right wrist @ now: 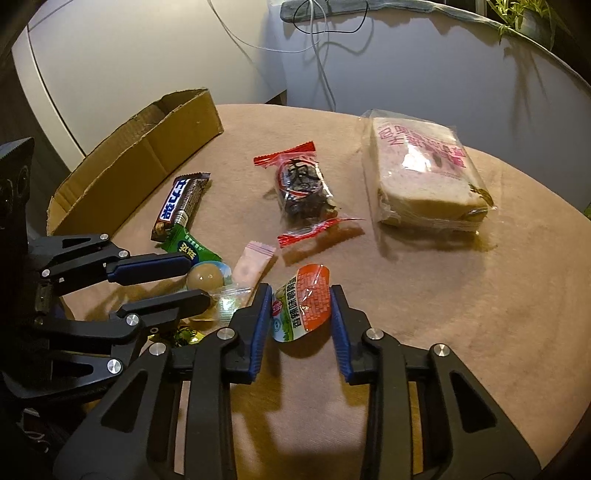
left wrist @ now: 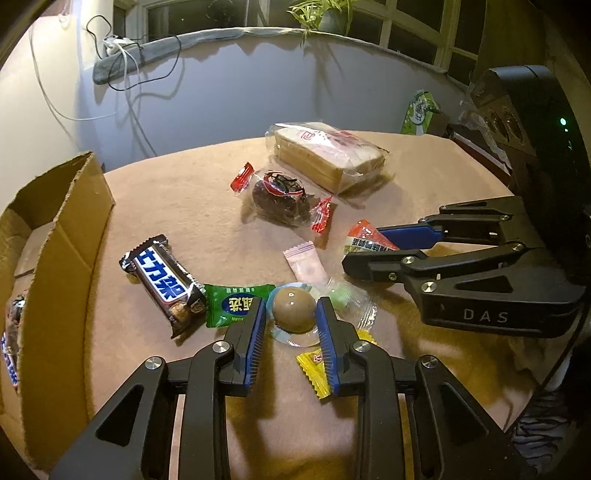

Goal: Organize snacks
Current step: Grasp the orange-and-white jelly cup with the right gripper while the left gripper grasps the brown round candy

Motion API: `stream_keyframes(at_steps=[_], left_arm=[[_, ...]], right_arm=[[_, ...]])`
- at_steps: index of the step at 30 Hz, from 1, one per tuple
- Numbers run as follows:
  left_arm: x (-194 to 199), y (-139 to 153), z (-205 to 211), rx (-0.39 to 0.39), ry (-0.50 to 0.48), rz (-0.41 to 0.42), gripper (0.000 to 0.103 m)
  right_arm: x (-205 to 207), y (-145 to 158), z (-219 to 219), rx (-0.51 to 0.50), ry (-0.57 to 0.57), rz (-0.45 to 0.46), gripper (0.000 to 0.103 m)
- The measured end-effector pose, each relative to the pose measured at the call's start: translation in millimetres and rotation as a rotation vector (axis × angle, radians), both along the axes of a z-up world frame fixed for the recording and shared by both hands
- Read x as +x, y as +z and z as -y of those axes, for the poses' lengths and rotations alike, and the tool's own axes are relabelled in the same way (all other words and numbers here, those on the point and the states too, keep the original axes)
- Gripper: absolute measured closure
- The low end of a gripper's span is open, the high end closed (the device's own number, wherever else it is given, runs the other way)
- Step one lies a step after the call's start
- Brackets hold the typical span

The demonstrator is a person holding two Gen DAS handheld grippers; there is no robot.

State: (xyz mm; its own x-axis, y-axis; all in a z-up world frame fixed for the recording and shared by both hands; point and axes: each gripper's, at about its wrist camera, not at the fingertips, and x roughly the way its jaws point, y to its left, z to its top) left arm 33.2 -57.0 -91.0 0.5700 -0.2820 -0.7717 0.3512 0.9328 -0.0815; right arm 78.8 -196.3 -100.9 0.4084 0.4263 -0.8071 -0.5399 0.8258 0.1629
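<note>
My left gripper [left wrist: 291,314] is open, its fingers on either side of a brown packed egg [left wrist: 293,310], which also shows in the right wrist view [right wrist: 205,277]. My right gripper [right wrist: 301,306] is open around an orange and green snack pouch [right wrist: 303,306]; the pouch also shows in the left wrist view [left wrist: 364,238]. On the round table lie a Snickers bar [left wrist: 162,278], a green candy [left wrist: 231,304], a pink sachet [left wrist: 304,262], a yellow candy [left wrist: 314,371], a dark red-ended packet [left wrist: 282,194] and a bread pack [left wrist: 328,155].
An open cardboard box [left wrist: 66,236] stands at the table's left edge with some snacks inside; it also shows in the right wrist view [right wrist: 144,155]. A wall with cables and a windowsill plant [left wrist: 325,14] are behind. A green packet [left wrist: 419,112] is at the far right.
</note>
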Motion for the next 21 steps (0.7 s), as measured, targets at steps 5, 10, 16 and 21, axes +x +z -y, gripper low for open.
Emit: stream_keyframes(at_steps=[5, 10, 16, 21], left_arm=[[2, -1, 4, 0.012, -0.008, 0.003, 0.075], [5, -3, 12, 0.032, -0.032, 0.009, 0.073], [1, -2, 13, 0.043, -0.025, 0.029, 0.077], [-1, 0, 9, 0.028, -0.009, 0.032, 0.079]], right_arm=[[1, 0, 2, -0.003, -0.010, 0.001, 0.071], [0, 0, -3, -0.012, -0.011, 0.005, 0.071], [1, 1, 1, -0.003, -0.021, 0.004, 0.071], [-1, 3, 4, 0.003, -0.029, 0.012, 0.072]])
